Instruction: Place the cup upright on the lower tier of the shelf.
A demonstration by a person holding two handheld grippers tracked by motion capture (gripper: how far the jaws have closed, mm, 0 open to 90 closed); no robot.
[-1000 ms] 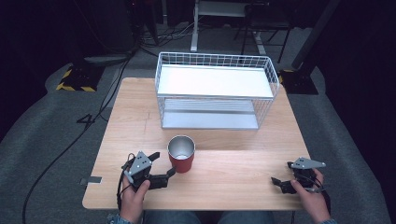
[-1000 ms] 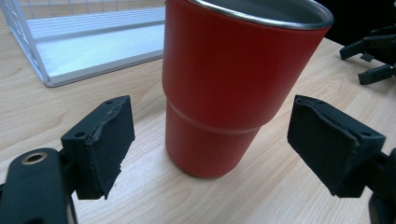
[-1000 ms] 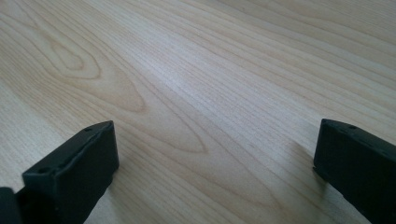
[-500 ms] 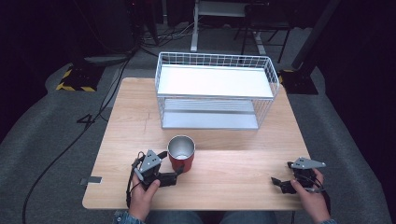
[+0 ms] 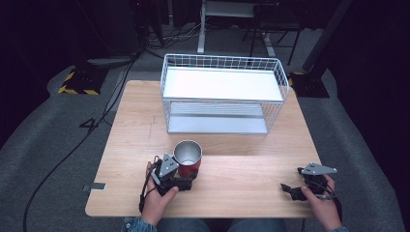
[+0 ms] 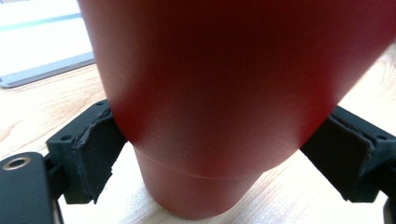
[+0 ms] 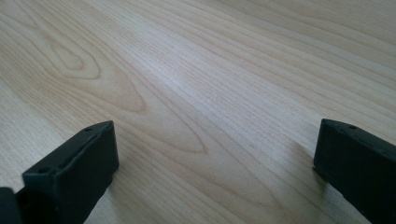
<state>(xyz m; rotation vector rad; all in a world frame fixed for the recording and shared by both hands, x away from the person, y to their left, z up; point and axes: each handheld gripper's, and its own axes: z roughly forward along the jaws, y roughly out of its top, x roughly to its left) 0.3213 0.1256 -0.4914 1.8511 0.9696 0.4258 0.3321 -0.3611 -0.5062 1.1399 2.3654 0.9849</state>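
Note:
A red cup (image 5: 187,157) with a shiny metal inside stands upright on the wooden table (image 5: 251,159), near its front left. My left gripper (image 5: 191,178) lies low on the table and reaches around the cup's base from the left. In the left gripper view the red cup (image 6: 224,102) sits deep between the two jaws, whose pads (image 6: 100,149) rest at its sides at about full spread. My right gripper (image 5: 287,189) rests at the front right of the table, open. Between its jaws the right gripper (image 7: 215,158) has just bare wood.
A white wire rack (image 5: 222,84) with a flat white top shelf and a lower shelf stands at the back of the table. Cables run over the grey floor (image 5: 58,145) on the left.
My left gripper has slid right, towards the cup, until the cup's base stands between its jaws. The right gripper has stayed where it was.

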